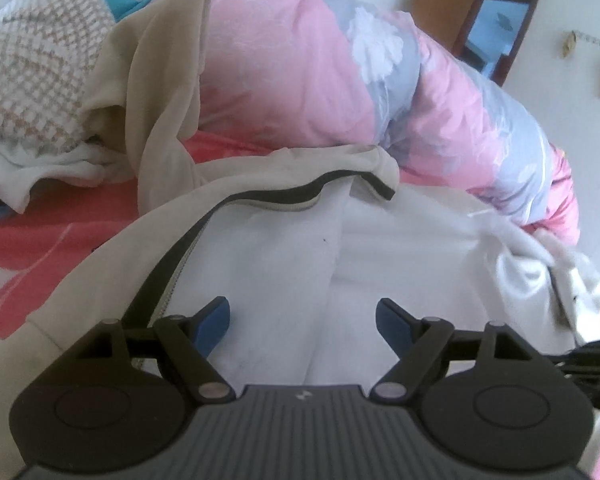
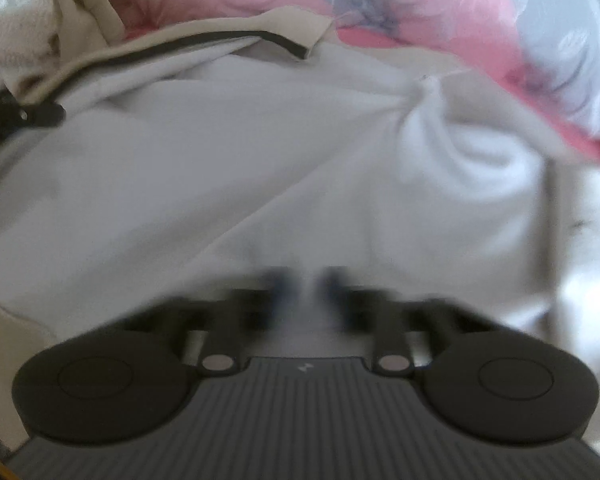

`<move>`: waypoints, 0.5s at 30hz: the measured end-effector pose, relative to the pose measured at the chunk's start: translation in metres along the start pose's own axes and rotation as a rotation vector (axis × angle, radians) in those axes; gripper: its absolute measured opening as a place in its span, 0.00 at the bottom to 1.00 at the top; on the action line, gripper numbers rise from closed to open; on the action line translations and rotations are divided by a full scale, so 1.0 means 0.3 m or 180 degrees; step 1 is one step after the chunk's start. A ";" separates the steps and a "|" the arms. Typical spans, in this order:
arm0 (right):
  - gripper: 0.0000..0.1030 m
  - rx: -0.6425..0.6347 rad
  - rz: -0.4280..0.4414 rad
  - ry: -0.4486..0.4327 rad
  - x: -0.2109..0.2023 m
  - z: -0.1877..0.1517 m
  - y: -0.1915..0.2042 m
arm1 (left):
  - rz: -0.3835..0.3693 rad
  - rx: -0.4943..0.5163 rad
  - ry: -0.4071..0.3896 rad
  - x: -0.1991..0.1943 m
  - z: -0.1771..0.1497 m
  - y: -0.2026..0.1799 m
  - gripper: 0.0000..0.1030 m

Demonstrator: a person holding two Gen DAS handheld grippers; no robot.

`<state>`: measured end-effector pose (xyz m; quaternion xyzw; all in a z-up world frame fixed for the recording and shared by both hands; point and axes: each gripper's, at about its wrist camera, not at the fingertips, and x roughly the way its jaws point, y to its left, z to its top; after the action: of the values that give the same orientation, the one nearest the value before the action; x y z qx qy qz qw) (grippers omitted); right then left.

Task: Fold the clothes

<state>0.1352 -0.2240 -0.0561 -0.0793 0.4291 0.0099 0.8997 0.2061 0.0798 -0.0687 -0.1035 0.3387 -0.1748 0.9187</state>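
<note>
Bed under my tongs has a coral-red patterned sheet (image 1: 40,248). Lying on it: cream zip jacket (image 1: 284,240) spread open, white lining up; rolled pink floral duvet (image 1: 300,80) behind; checked knit blanket (image 1: 28,76) far left.

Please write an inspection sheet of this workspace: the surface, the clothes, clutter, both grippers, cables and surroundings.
Surface: bed with red patterned sheet.
Job's things: cream zip jacket spread open, white lining up, dark zipper along its edge.
Clutter: pink floral quilt; checked pillow.
Grippers: left gripper open over the lining; right gripper blurred, shut.
Cables: black cable at the left view's right edge.
Surroundings: white wall, wooden door.
</note>
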 end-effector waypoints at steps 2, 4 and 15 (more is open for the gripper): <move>0.00 -0.0114 -0.0177 0.0024 -0.019 -0.014 -0.003 | 0.0030 0.0035 0.0012 -0.005 -0.003 -0.005 0.79; 0.00 -0.0230 -0.0394 0.0060 -0.028 -0.039 -0.022 | 0.0039 0.0055 0.0023 -0.012 -0.007 -0.006 0.79; 0.01 -0.0343 -0.0846 -0.0081 -0.093 -0.086 -0.078 | 0.0026 0.0015 0.0068 -0.015 -0.004 0.007 0.79</move>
<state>0.0998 -0.2496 -0.0473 -0.1835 0.4022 -0.0854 0.8929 0.2025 0.0834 -0.0676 -0.0981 0.3485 -0.1729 0.9160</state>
